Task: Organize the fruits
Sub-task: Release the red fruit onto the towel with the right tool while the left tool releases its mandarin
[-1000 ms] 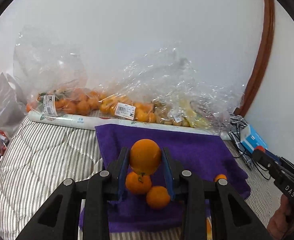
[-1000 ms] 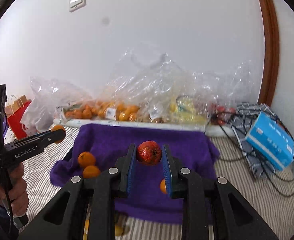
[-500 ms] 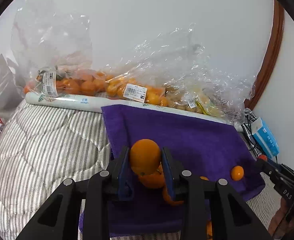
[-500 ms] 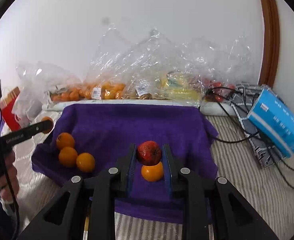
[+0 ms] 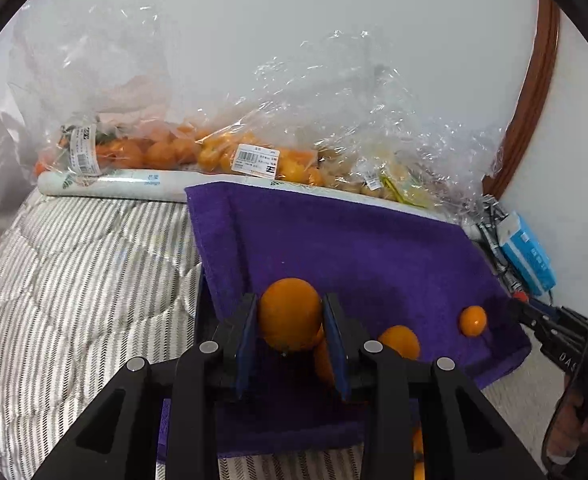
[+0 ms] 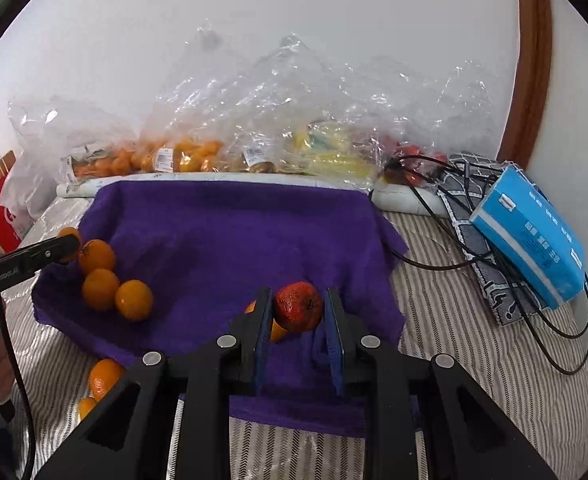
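The left gripper (image 5: 289, 320) holds an orange (image 5: 289, 312) tight between its two blue pads, low over a purple towel (image 5: 354, 248). More oranges lie on the towel close behind and to the right of it, and one small orange (image 5: 472, 321) sits apart near the right edge. Clear plastic bags of fruit (image 5: 253, 152) stand along the wall behind the towel, on a striped quilt (image 5: 73, 264).

Three oranges (image 6: 109, 280) lie clustered at the left of the towel (image 6: 229, 232), bagged fruit (image 6: 181, 156) behind it.
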